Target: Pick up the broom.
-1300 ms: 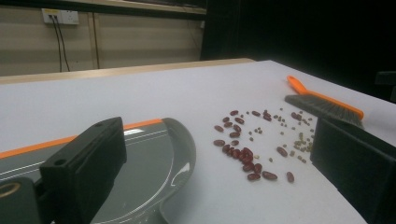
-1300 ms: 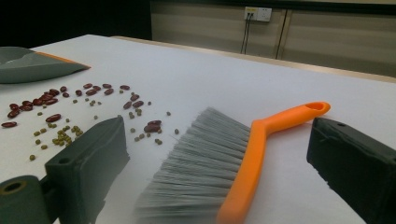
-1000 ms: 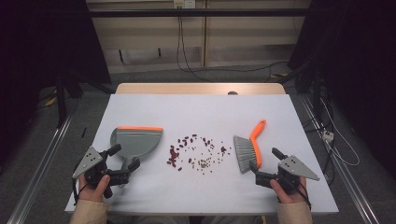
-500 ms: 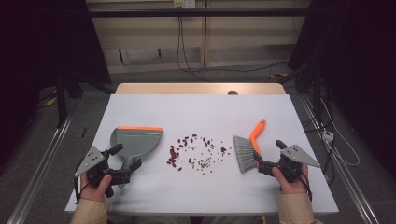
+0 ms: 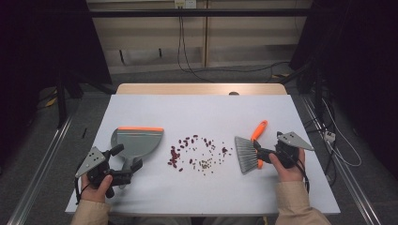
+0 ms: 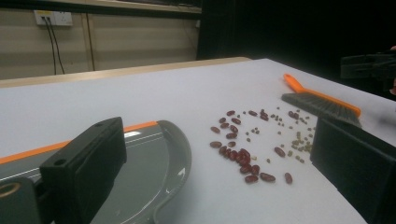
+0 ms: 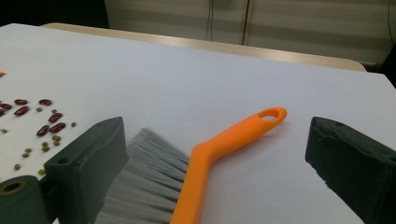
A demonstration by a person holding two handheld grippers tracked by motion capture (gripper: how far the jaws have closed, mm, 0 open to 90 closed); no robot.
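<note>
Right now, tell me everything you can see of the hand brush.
The hand brush lies flat on the white table, right of the scattered beans. It has a curved orange handle, plastic by its look, with a hanging hole at its far end, and a fan of grey bristles pointing toward the beans. The right tool stands open, one jaw on each side of the brush near the bristle base, not yet closed on it.

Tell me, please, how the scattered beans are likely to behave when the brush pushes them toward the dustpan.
The red beans look smooth and oval, so they will probably roll and skid on the white table. The small greenish ones look rounder and may escape between the bristles of the brush. The pile is loose and spread out, so several short strokes toward the dustpan seem likely.
</note>
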